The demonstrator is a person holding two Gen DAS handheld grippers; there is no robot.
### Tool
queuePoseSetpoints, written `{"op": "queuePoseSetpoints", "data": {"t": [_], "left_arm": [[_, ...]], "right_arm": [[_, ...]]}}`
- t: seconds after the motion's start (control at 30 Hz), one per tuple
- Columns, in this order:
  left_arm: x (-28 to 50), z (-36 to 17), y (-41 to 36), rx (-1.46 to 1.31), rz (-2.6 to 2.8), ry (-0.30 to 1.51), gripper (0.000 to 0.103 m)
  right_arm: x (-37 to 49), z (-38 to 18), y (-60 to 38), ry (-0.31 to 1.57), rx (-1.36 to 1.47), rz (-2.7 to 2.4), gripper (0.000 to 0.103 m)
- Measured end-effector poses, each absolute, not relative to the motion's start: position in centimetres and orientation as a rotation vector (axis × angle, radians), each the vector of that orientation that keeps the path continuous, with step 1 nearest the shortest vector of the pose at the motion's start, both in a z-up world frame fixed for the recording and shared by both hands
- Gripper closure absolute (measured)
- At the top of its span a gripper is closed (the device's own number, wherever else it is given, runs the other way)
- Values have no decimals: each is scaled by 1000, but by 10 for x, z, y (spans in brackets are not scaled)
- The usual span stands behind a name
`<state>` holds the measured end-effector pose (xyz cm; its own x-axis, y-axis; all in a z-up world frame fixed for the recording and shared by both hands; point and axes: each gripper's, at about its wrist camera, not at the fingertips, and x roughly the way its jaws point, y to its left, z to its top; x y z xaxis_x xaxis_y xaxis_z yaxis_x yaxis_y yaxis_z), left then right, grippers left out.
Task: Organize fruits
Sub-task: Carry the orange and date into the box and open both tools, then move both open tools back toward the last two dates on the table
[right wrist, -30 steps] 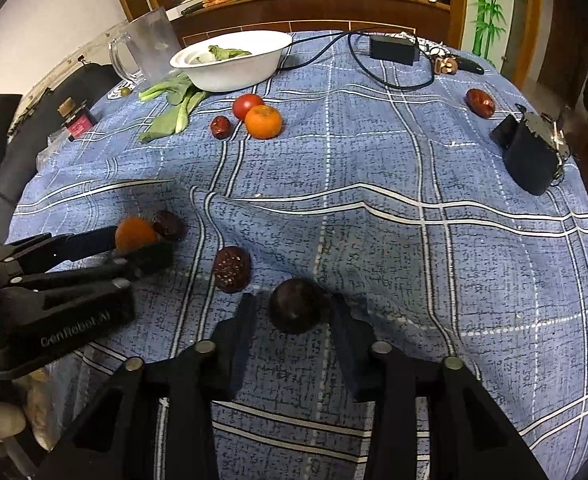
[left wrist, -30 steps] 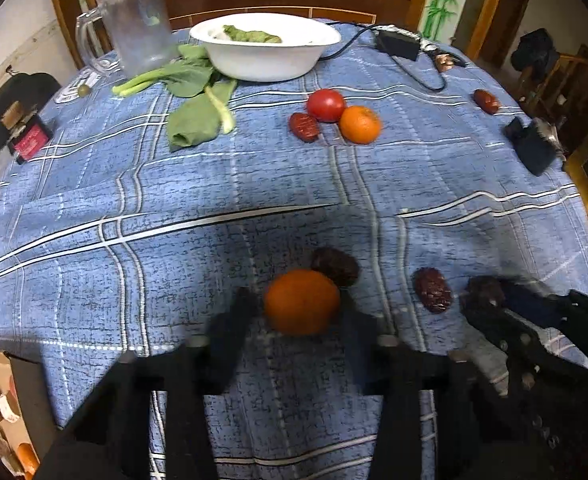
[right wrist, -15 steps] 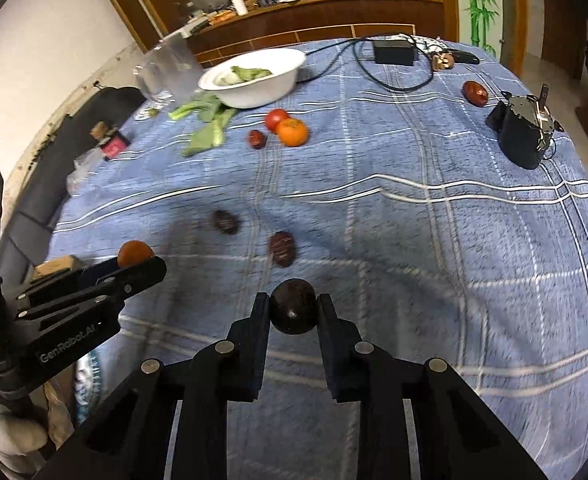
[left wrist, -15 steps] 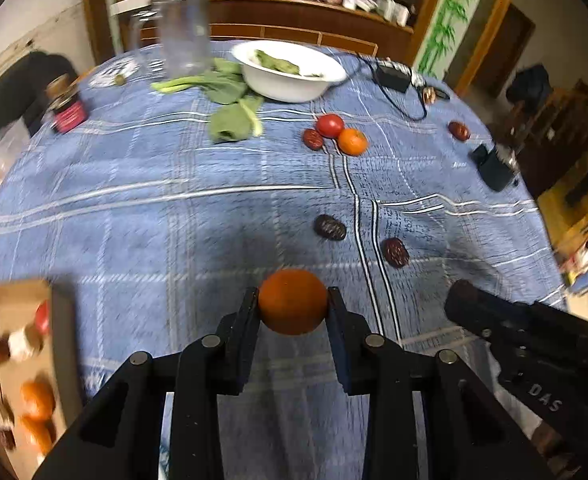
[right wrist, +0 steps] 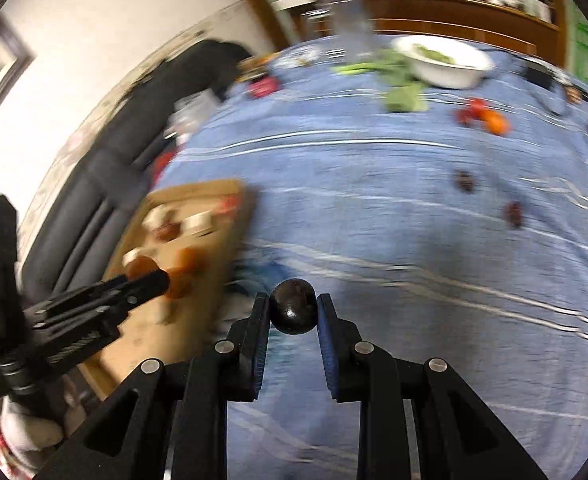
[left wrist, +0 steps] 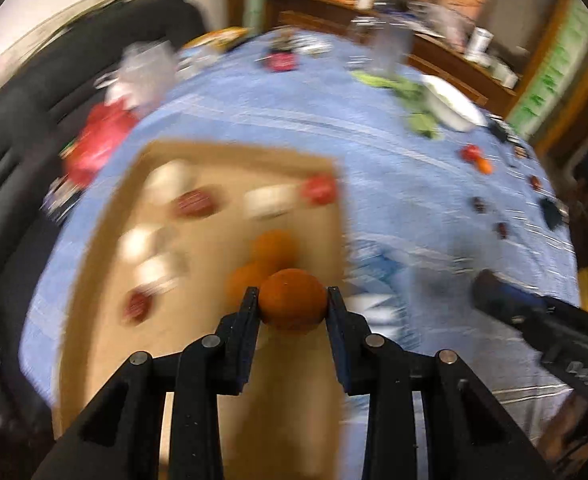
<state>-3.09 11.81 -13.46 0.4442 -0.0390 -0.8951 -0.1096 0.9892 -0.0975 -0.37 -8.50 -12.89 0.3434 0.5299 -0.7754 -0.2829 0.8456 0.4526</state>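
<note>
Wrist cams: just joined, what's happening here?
A person is sorting fruit with a claw in each hand. The left claw grips an orange over the cardboard tray, which already holds oranges. The right claw grips a dark round fruit above the blue tablecloth, beside the tray. Both views are motion-blurred.

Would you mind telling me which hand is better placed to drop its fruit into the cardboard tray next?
Left: its tongs hold the orange over the tray; the right tongs' dark fruit hangs over blue cloth.

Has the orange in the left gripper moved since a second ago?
Yes. The orange went from the blue tablecloth to over the cardboard box, held by the left gripper.
</note>
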Motion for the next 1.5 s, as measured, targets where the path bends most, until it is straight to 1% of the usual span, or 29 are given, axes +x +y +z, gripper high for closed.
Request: {"op": "queuePoseSetpoints", "data": {"t": [0.13,0.23,0.5,0.8,0.83,0.87,0.9,1.07,1.17,1.3,1.37,1.5], "left_arm": [[-52,-148,169,-174,145,1152,71],[-58,-155,190,-171,180,1175,71],[-62,-170,199,-121,164,1205,71],[-62,-169,209,-156,170,1196,70],[-63,-167,210,-163,174,1189,67],[-64,-164,211,-167,177,1181,61],[-64,-161,211,-169,180,1173,59],[-61,-142,205,-178,191,1126,52],[-56,-129,194,-175,183,1096,50],[-49,-110,162,-113,157,1054,45],[-46,-99,138,-41,143,1026,41],[-44,-84,93,95,123,975,35]], "right_arm": [[-16,-128,-31,1113,193,646,77],[-26,-132,5,1129,140,701,77],[-46,-159,67,1175,-1,740,77],[-46,-176,80,1196,-44,731,76],[-46,-177,81,1200,-47,734,76],[-47,-178,81,1203,-50,738,76],[-47,-177,81,1204,-54,742,76],[-51,-164,74,1167,-61,753,75],[-52,-154,59,1142,-48,741,75],[-45,-146,22,1125,18,667,73],[-40,-143,0,1119,60,622,68],[-35,-138,-47,1110,148,517,67]]}}
